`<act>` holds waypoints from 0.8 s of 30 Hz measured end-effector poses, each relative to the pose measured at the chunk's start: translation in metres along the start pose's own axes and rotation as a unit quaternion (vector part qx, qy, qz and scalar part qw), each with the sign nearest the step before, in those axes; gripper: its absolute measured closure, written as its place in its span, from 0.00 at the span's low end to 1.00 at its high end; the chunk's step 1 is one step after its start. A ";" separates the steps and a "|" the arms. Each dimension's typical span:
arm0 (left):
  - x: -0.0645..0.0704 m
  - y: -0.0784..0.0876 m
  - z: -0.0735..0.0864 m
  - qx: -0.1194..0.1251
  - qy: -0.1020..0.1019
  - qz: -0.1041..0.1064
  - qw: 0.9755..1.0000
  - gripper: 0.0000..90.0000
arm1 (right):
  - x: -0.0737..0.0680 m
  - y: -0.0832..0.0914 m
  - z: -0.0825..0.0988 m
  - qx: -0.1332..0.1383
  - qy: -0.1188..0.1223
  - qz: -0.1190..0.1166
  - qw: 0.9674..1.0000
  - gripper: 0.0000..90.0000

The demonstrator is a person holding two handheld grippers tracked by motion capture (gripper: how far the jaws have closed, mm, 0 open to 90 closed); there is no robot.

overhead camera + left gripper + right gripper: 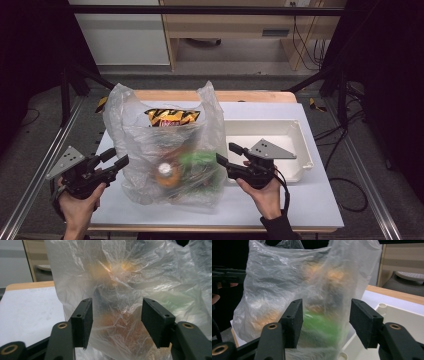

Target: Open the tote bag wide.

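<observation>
A translucent plastic bag [165,145] stands upright on the white table top, its two handles sticking up. Inside it I see a yellow and black snack packet [172,117], an orange item [167,175] and a green item [197,162]. My left gripper [117,156] is at the bag's left side with its jaws open. In the left gripper view the bag [125,277] is just ahead of the open jaws. My right gripper [226,153] is at the bag's right side, also open, facing the bag [287,285]. I cannot tell whether either touches the plastic.
A white tray [260,122] lies on the table right of the bag, directly behind my right gripper, and its rim [399,317] is near the right jaw. A wooden table edge [240,95] runs along the back. Metal frame rails flank the table.
</observation>
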State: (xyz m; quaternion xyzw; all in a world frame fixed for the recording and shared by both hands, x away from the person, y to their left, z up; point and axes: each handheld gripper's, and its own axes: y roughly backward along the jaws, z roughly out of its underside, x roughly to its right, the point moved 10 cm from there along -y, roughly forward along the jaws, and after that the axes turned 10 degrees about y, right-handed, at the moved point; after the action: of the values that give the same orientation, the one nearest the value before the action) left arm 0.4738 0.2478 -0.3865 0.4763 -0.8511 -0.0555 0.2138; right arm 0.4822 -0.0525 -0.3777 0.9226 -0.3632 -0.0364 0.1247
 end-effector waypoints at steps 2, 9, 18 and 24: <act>0.000 -0.002 0.000 -0.003 -0.001 -0.001 1.000 0.52 | -0.001 -0.003 -0.002 0.000 0.003 0.000 1.000 0.51; 0.002 -0.020 0.012 -0.043 -0.013 -0.005 0.999 0.74 | 0.003 -0.007 -0.004 -0.004 -0.005 0.001 1.000 0.72; 0.011 -0.024 0.021 -0.063 -0.029 0.006 0.998 0.99 | 0.001 -0.007 0.000 -0.018 0.005 -0.008 1.000 0.96; 0.018 -0.012 0.023 -0.057 -0.031 0.022 0.998 1.00 | -0.005 0.001 0.002 -0.018 0.009 -0.017 1.000 1.00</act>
State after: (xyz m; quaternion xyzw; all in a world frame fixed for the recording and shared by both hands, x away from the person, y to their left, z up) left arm 0.4656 0.2243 -0.4050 0.4428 -0.8629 -0.1144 0.2149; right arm 0.4771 -0.0503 -0.3798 0.9266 -0.3456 -0.0365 0.1436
